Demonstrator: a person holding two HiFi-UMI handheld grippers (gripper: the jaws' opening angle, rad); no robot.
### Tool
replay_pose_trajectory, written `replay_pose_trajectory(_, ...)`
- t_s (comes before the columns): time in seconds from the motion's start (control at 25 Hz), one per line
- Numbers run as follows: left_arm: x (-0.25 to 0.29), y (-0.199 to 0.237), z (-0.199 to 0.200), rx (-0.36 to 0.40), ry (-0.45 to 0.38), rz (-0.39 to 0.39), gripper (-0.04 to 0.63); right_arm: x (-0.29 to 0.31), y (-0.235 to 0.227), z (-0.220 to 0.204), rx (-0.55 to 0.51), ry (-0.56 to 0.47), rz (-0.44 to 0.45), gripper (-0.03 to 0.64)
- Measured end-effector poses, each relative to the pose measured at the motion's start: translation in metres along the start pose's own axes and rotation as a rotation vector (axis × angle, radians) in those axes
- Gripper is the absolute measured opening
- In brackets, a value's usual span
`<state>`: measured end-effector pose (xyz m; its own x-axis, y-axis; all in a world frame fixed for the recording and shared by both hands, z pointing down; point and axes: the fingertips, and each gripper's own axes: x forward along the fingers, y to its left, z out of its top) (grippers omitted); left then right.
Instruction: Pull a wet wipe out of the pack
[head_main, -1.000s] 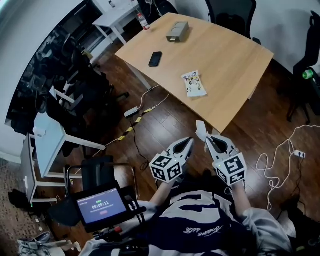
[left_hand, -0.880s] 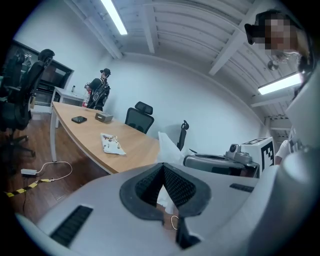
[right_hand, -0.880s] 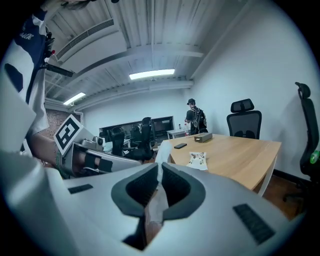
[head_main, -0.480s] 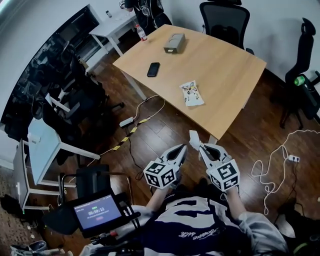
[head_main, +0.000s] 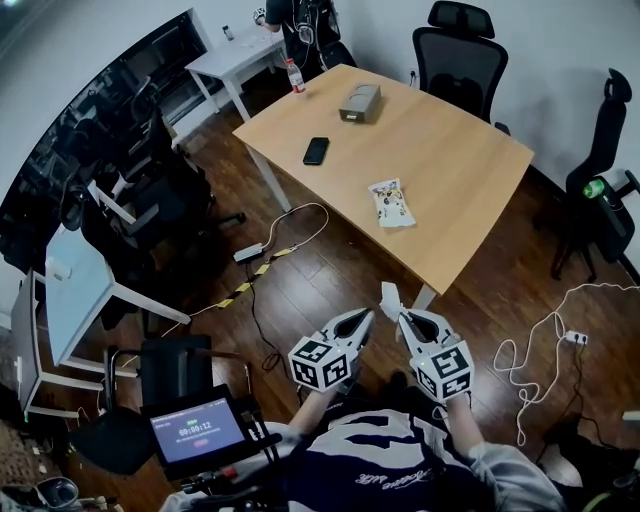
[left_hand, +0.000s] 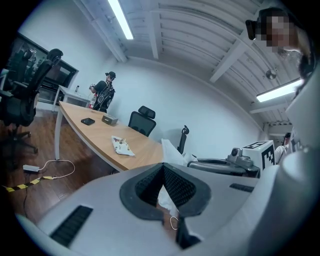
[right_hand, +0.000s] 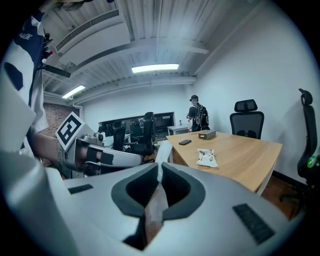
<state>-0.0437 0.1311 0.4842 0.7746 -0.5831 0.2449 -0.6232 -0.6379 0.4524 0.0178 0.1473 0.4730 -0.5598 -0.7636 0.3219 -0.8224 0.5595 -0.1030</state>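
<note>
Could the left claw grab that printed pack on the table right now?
Probably not: the left gripper hangs over the floor, short of the table, and the pack lies further in. Nothing blocks the way; stepping closer should fix it.

A printed plastic wipe pack is lying on the pale wooden counter, toward its near corner. A black flat phone is lying toward the left corner, with a grey rectangular box sitting behind it, by the far corner.
</note>
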Motion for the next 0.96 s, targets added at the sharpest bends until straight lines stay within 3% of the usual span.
replay_pose_trajectory(0.4, -0.006, -0.003, -0.020, -0.033, 0.022, -0.027, 0.003, -0.012, 0.015, -0.015, 0.025, 0.027, -0.026, 0.015)
replay_pose_trajectory(0.96, 0.001, -0.005, -0.014, -0.027, 0.029, -0.042, 0.003, -0.015, 0.013, -0.012, 0.015, 0.028, -0.041, 0.015)
